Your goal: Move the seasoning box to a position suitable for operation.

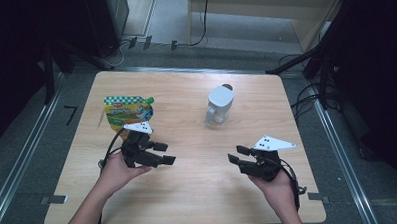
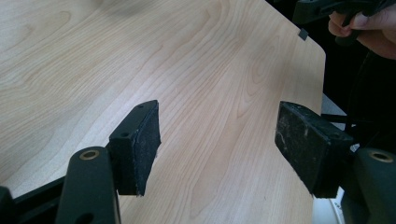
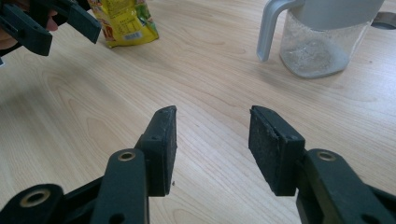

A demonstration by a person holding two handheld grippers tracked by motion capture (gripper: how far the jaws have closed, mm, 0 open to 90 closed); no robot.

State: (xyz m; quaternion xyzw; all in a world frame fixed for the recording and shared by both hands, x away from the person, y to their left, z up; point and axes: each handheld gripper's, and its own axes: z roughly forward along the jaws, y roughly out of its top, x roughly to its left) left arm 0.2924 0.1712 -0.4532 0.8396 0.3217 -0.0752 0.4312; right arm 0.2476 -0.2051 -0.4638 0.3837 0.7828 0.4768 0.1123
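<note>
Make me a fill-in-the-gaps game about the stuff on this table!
1. The yellow and green pouch lies nearest the ______ claw.
2. The jug with the grey handle has a ______ body.
3. Both the left claw and the right claw hold ______ between their jaws.
4. Everything rests on a ______ table.

Missing words: left; see-through; nothing; wooden

Left tool and right tool gape, facing inward.

A light wooden table stands on grey floor. Metal rails run beside it; far right is dark.
</note>
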